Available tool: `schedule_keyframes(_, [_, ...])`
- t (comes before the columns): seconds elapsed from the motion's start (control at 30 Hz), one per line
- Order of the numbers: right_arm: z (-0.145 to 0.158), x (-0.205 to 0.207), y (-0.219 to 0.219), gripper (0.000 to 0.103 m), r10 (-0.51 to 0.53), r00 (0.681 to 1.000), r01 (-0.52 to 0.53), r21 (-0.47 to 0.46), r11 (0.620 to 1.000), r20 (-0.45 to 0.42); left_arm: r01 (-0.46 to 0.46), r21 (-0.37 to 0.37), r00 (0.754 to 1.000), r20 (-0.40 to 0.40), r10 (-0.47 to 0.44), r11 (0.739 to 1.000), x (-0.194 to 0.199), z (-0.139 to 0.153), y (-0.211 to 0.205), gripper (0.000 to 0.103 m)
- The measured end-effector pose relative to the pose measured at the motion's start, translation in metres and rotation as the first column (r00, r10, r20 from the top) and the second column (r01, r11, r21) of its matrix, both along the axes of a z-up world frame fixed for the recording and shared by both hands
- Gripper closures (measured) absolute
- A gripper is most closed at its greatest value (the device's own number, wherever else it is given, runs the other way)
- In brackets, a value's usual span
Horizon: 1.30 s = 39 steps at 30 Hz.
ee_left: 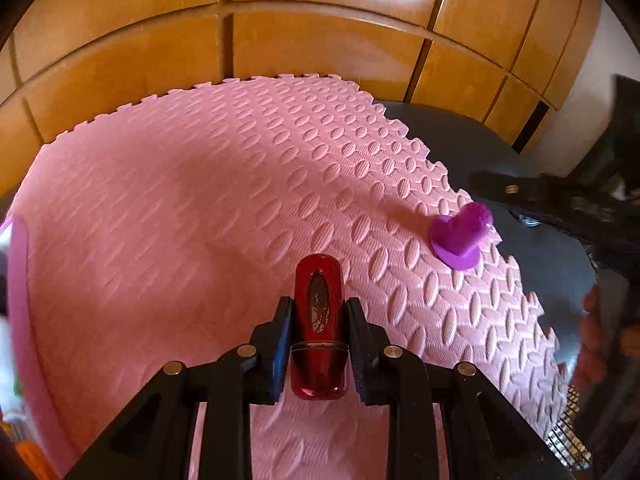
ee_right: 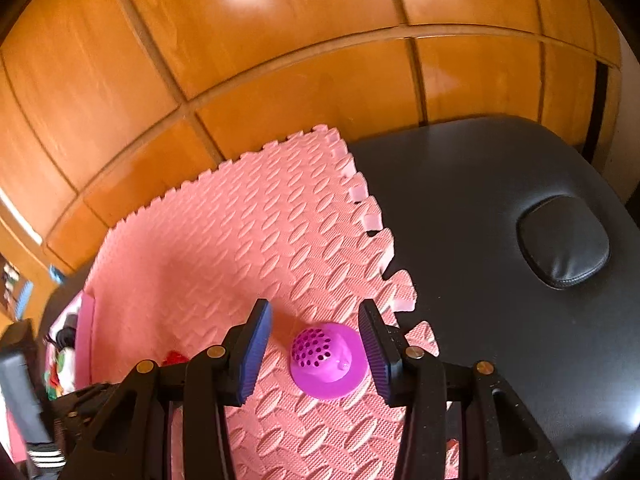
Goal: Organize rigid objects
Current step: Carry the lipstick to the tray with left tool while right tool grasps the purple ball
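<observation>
— Two grippers, two jobs? What has the left gripper [ee_left: 318, 312] got?
— Its jaws are clenched on a red case [ee_left: 319, 320], lifted over the pink mat [ee_left: 180, 208], probably bound for the bin [ee_right: 86, 340] at the mat's left edge.
— And the right gripper [ee_right: 316, 344]?
— Jaws apart, straddling the purple strainer [ee_right: 326, 360] near the mat's right edge without touching it, lined up to pinch.

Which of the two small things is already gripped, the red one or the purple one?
The red bottle, clamped in the left gripper; the purple strainer just sits on the mat.
</observation>
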State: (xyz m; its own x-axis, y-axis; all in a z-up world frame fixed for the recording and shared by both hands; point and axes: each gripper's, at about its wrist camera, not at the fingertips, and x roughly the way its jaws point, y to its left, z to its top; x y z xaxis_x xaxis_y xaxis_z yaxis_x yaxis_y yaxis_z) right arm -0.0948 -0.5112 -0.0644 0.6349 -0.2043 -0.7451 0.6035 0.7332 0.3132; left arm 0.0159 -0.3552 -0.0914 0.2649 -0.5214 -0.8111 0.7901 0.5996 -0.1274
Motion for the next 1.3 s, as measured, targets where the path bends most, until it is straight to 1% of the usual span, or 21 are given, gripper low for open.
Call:
schedule_keyframes(0.1, [-0.005, 0.007, 0.005, 0.058, 0.017, 0.999, -0.018, -0.027, 0.999, -0.042, 0.005, -0.017, 1.0, 0.019, -0.004, 1.0, -0.008, 0.008, 0.012, 0.077])
schedule_keyframes(0.27, [-0.013, 0.014, 0.011, 0.058, 0.041, 0.996, -0.045, -0.042, 0.998, -0.084, 0.006, -0.053, 0.999, 0.042, -0.003, 0.999, -0.019, 0.02, 0.03, 0.077])
schedule_keyframes(0.4, [-0.023, 0.022, 0.014, 0.058, 0.061, 0.988, -0.068, -0.05, 0.996, -0.139, -0.007, -0.08, 0.999, 0.04, 0.011, 0.997, -0.024, 0.029, 0.047, 0.077])
schedule_keyframes(0.53, [-0.028, 0.027, 0.018, 0.058, 0.084, 0.983, -0.096, -0.069, 0.993, -0.161, -0.026, -0.106, 0.999, 0.041, 0.03, 0.994, -0.026, 0.038, 0.064, 0.077])
schedule_keyframes(0.57, [-0.029, 0.028, 0.019, 0.064, 0.092, 0.982, -0.106, -0.072, 0.992, -0.167, -0.03, -0.112, 0.999, 0.04, 0.035, 0.993, -0.027, 0.041, 0.069, 0.077])
schedule_keyframes(0.6, [-0.031, 0.03, 0.022, 0.068, 0.1, 0.978, -0.117, -0.083, 0.99, -0.185, -0.035, -0.118, 0.998, 0.038, 0.04, 0.992, -0.027, 0.043, 0.073, 0.077])
schedule_keyframes(0.73, [-0.03, 0.031, 0.032, 0.068, 0.105, 0.971, -0.139, -0.154, 0.978, -0.214, -0.055, -0.147, 0.997, 0.05, 0.063, 0.988, -0.027, 0.057, 0.096, 0.077])
schedule_keyframes(0.9, [-0.031, 0.032, 0.035, 0.069, 0.119, 0.965, -0.159, -0.166, 0.973, -0.232, -0.118, -0.176, 0.989, 0.068, 0.131, 0.977, -0.018, 0.074, 0.135, 0.077])
schedule_keyframes(1.0, [-0.032, 0.033, 0.036, 0.069, 0.121, 0.963, -0.163, -0.162, 0.973, -0.242, -0.183, -0.186, 0.978, 0.067, 0.198, 0.965, -0.007, 0.079, 0.162, 0.077])
schedule_keyframes(1.13, [-0.032, 0.032, 0.038, 0.069, 0.12, 0.962, -0.164, -0.166, 0.972, -0.247, -0.276, -0.179, 0.954, 0.072, 0.292, 0.944, 0.005, 0.08, 0.2, 0.077])
schedule_keyframes(1.27, [-0.033, 0.034, 0.041, 0.07, 0.122, 0.956, -0.177, -0.194, 0.965, -0.267, -0.383, -0.159, 0.913, 0.084, 0.399, 0.91, 0.016, 0.077, 0.242, 0.077])
schedule_keyframes(1.3, [-0.032, 0.034, 0.041, 0.07, 0.122, 0.955, -0.179, -0.198, 0.964, -0.269, -0.415, -0.154, 0.899, 0.086, 0.43, 0.897, 0.019, 0.076, 0.254, 0.077])
